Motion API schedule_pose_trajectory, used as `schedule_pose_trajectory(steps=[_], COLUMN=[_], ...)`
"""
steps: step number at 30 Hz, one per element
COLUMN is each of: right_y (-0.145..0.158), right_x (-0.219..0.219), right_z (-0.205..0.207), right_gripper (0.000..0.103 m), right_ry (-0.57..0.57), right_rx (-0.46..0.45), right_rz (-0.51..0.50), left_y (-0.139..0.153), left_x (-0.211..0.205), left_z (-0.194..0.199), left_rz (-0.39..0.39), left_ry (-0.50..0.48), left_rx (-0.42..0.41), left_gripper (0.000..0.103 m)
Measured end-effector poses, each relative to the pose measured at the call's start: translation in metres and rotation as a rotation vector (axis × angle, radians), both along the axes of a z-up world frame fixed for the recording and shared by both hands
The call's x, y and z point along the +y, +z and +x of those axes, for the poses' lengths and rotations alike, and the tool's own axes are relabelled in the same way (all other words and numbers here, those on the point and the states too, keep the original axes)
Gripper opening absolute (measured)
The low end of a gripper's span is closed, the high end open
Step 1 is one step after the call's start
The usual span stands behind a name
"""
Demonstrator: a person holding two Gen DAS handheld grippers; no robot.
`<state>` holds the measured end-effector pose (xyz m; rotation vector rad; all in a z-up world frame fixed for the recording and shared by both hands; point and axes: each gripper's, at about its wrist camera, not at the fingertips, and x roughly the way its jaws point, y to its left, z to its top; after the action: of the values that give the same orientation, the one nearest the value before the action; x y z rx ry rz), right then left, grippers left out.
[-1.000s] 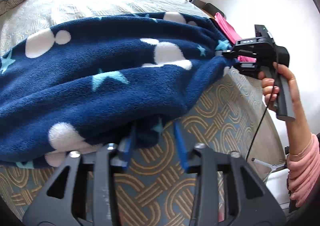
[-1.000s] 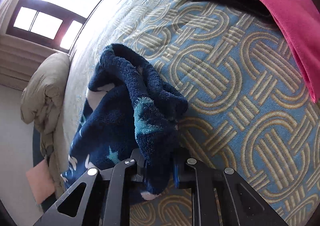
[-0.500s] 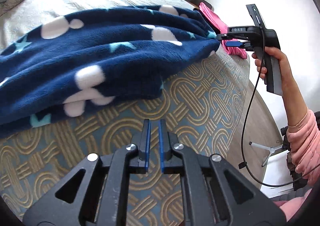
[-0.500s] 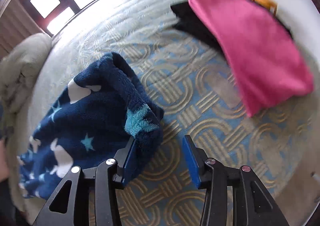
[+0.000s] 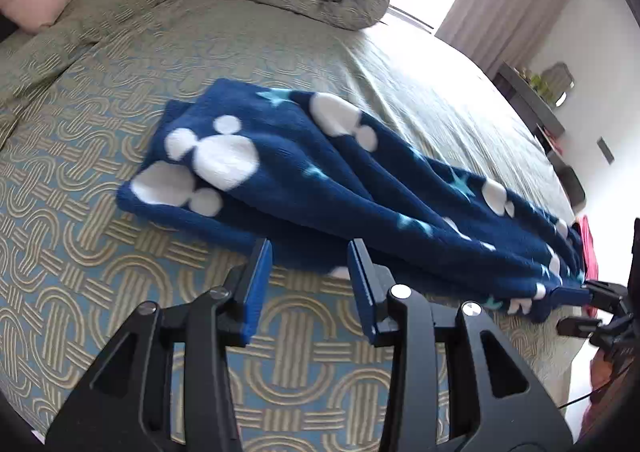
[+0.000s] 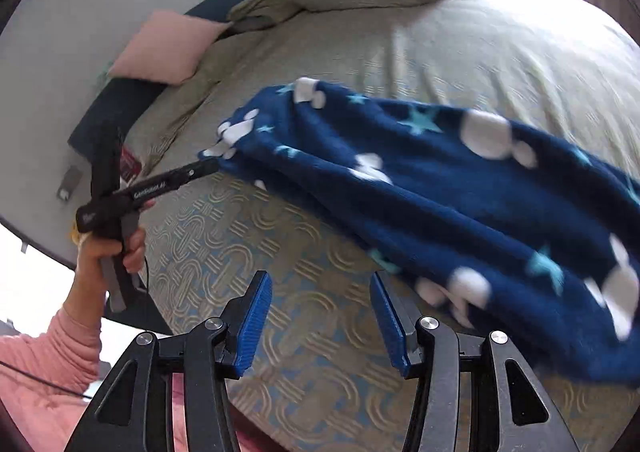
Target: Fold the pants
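Bedspread [image 5: 80,236] under pants [image 5: 304,179] (navy fleece)

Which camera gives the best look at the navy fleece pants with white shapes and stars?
The left wrist view: the navy fleece pants lie nearly whole across the bed. The right wrist view is blurred and cuts them at the edge.

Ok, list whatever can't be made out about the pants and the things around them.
- Pants, right wrist view: one end is cut off by the right edge, and the fabric near it is motion-blurred.
- Pants' lower layers, left wrist view: hidden under the top layer.
- Pink cloth, left wrist view: mostly hidden behind the pants.
- Shelf items: too small.
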<state>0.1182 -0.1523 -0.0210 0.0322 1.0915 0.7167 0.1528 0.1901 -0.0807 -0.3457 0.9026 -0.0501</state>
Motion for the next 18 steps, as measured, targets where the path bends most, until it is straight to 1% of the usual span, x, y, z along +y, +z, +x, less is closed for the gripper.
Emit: schedule_pose_trajectory(steps=[2,3,5,6,7,8,10,13,16,18], right_y=[0.000,0.001,0.001,0.000,-0.004,-0.010,-0.023,-0.043,-0.057,-0.067], right_x=[0.054,0.075,0.112,0.129,0.141,0.152,0.175,0.187,0.182,0.187], right_z=[0.009,0.017,0.028,0.031,0.030,0.031,0.029,0.035,0.046,0.055], right_gripper=[0.052,0.052,0.052,0.052,0.052,0.052,0.052,0.052,0.052,0.052], right_ry=[0.046,0.060,0.101,0.113,0.124,0.135,0.149,0.166,0.162,0.154], right_rx=[-0.067,-0.094,-0.134,-0.168,-0.202,-0.238,-0.297,-0.338,-0.341,-0.337], right_rz=[-0.067,-0.090,-0.112,-0.149,-0.197,-0.255,-0.372,-0.490,-0.562,-0.590], left_y=[-0.003,-0.005,-0.014,-0.018,-0.026,-0.032,-0.044,-0.057,-0.060,-0.061], left_x=[0.035,0.044,0.068,0.072,0.081,0.088,0.094,0.096,0.102,0.102], left_z=[0.011,0.017,0.034,0.039,0.048,0.053,0.064,0.073,0.084,0.093], left_rz=[-0.053,-0.074,-0.119,-0.139,-0.169,-0.190,-0.208,-0.230,-0.268,-0.269], left_ry=[0.050,0.066,0.100,0.108,0.117,0.119,0.118,0.105,0.104,0.112], left_rx=[-0.002,-0.004,-0.002,0.002,0.013,0.028,0.065,0.100,0.070,0.058], left_gripper=[0.041,0.041,0.048,0.055,0.061,0.062,0.062,0.062,0.062,0.062])
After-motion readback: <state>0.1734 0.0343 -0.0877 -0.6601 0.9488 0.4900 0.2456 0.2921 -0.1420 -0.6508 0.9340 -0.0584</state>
